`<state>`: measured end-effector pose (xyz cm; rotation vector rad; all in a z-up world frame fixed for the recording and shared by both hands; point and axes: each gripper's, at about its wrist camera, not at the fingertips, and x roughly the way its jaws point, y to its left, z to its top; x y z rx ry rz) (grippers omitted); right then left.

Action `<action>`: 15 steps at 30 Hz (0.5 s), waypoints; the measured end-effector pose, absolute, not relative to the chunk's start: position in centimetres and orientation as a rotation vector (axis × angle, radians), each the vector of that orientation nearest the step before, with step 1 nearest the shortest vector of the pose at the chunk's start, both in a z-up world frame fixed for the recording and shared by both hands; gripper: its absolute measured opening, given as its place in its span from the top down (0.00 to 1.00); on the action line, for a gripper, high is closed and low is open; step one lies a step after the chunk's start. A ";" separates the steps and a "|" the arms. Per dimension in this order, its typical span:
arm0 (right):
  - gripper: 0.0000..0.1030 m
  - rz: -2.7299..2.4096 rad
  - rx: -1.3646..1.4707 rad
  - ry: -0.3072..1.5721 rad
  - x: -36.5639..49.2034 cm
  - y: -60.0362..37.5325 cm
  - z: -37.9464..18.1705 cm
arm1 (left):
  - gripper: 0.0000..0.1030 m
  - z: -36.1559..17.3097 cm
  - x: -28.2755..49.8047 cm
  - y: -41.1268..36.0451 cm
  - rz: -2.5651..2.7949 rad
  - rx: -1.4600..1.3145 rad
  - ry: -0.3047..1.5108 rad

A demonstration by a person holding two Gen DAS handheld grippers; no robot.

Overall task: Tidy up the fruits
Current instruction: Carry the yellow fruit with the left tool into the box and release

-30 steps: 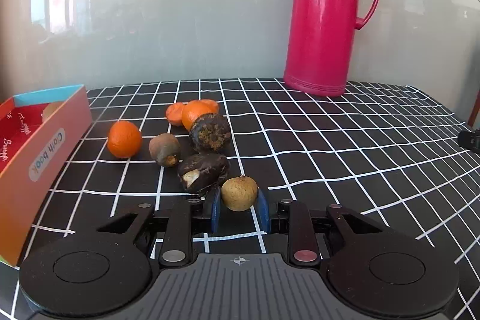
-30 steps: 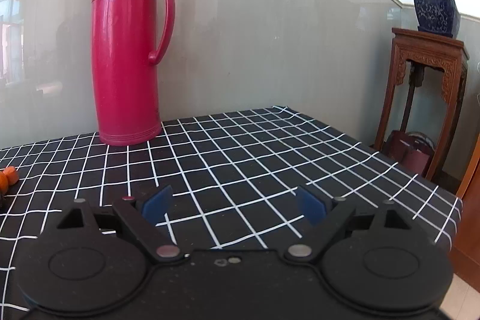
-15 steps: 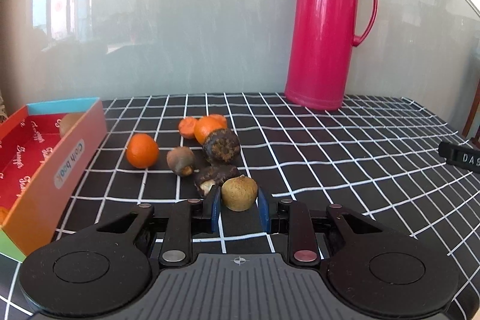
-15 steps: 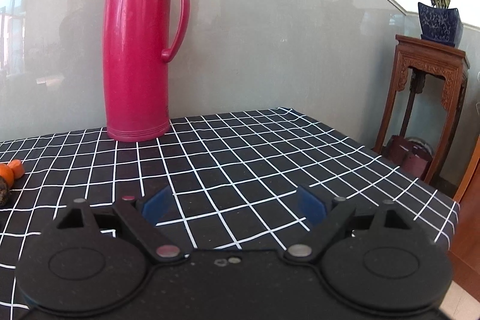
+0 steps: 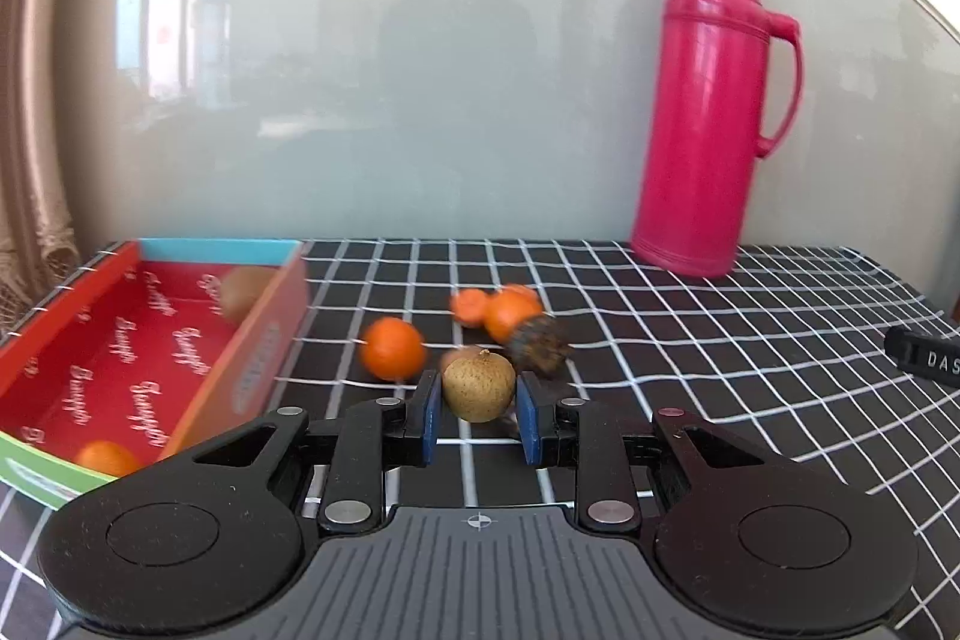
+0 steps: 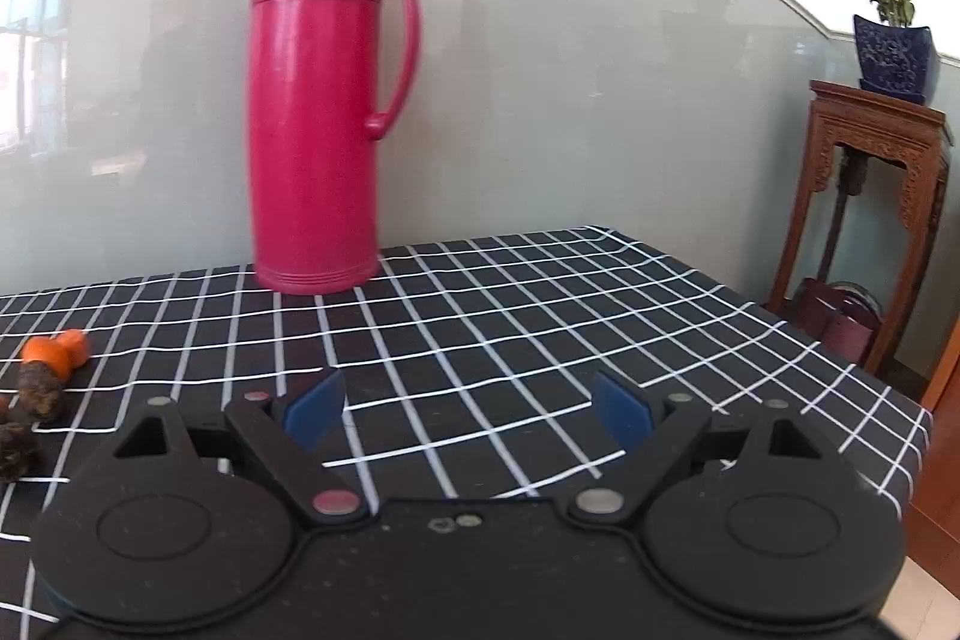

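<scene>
My left gripper [image 5: 478, 415] has its two blue pads [image 5: 429, 415] pressed on a small round brown fruit [image 5: 479, 385], one pad on each side, and the fruit is up off the checkered tablecloth [image 5: 690, 370]. Just past the fruit, at about 12 o'clock, some more fruits sit on the cloth. There is a round orange [image 5: 393, 348] at about 11 o'clock from my held fruit, a dark bumpy fruit [image 5: 537, 352] at about 1 o'clock, and two more orange fruits [image 5: 510, 313] behind that one. They look a bit blurry. At 9 o'clock there is a red box [image 5: 138, 352] with a blue end and a green edge. Inside it I can see a brown fruit [image 5: 243, 289] at the far end and a bit of an orange one [image 5: 105, 458] at the near corner. A tall pink flask [image 5: 711, 112] stands at 2 o'clock by the wall. A black bar with white letters [image 5: 924, 364] lies at 3 o'clock. My right gripper [image 6: 468, 409] is wide open and holds nothing. It sits over the cloth, with the pink flask at 11 o'clock and a few fruits at 9 o'clock. A wooden stand [image 6: 864, 220] with a blue plant pot [image 6: 894, 55] on top is at 2 o'clock.
</scene>
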<state>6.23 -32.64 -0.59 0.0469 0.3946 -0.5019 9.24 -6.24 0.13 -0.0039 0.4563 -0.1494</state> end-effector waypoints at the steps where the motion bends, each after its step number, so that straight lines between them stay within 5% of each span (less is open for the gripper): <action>1: 0.13 -0.495 0.043 0.393 6.3 -32.2 -0.5 | 0.74 0.2 9.2 -5.8 -0.139 -0.007 0.449; 15: 0.13 -0.406 0.012 0.404 8.0 -27.2 -0.5 | 0.74 0.6 9.3 2.3 0.019 -0.046 0.427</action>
